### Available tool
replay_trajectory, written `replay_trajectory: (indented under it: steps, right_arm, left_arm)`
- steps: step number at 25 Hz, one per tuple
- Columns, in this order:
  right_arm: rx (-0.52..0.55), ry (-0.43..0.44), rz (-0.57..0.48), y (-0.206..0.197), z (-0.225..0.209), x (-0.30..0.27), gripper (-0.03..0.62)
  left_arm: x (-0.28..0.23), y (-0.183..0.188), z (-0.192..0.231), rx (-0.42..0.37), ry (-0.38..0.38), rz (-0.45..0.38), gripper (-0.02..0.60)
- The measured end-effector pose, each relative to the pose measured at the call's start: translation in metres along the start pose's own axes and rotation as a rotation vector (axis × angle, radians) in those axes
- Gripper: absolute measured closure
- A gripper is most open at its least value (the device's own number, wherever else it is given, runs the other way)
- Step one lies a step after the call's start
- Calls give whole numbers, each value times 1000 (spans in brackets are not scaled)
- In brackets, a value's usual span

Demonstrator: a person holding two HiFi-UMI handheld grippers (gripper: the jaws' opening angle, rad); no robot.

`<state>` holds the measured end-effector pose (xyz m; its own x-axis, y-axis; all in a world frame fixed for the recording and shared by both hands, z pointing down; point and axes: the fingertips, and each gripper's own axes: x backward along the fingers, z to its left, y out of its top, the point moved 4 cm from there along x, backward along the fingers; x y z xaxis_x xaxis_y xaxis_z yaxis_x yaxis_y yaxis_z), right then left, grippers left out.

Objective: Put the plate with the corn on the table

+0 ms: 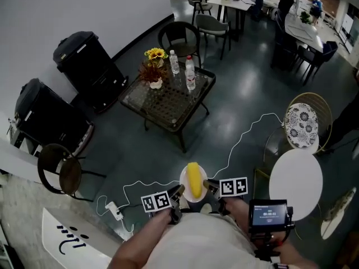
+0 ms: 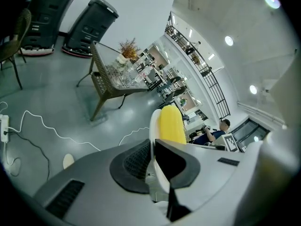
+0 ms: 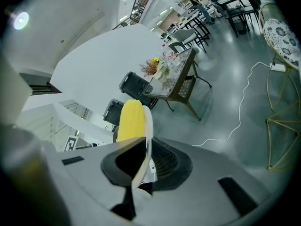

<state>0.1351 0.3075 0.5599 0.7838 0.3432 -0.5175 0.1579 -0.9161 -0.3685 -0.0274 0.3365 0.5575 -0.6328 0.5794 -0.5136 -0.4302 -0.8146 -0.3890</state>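
left gripper [image 2: 153,147]: jaws clamped on one rim of the small white round plate [image 2: 154,125]
right gripper [image 3: 143,147]: jaws clamped on the opposite rim
yellow corn cob [image 1: 193,179]: lies on the plate, between both grippers
plate: held over the floor, well apart from the dark glass-topped table [image 1: 162,102]

A black bin [image 1: 88,66] and a second black bin [image 1: 50,119] stand by the white wall. Yellow flowers [image 1: 155,55] sit just beside a clear bottle [image 1: 174,62] and a taller bottle [image 1: 190,73]. A white cable [image 1: 247,134] snakes over the grey floor [image 1: 235,88]. A power strip [image 1: 114,210] lies at lower left, and a patterned chair cushion [image 1: 302,125] shows at right.
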Motion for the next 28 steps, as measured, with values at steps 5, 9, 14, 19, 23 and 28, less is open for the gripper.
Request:
replay_trajectory:
  steps: [5, 9, 14, 19, 23, 28]
  right_arm:
    - [-3, 3, 4, -2, -1, 0, 549]
    - [-6, 7, 8, -5, -2, 1, 549]
    - [-1, 14, 6, -4, -2, 0, 549]
    - [6, 20, 4, -4, -1, 1, 549]
    - [15, 19, 3, -2, -2, 2, 549]
    - [19, 21, 10, -6, -1, -7, 549]
  left_arm:
    - [0, -3, 0, 1, 10, -6, 548]
    - [0, -7, -1, 5, 14, -9, 548]
    - [0, -6, 0, 1, 20, -13, 548]
    - [0, -6, 1, -4, 25, -18, 548]
    - [-1, -7, -1, -8, 25, -24, 548]
    - [5, -5, 6, -10, 35, -33, 548]
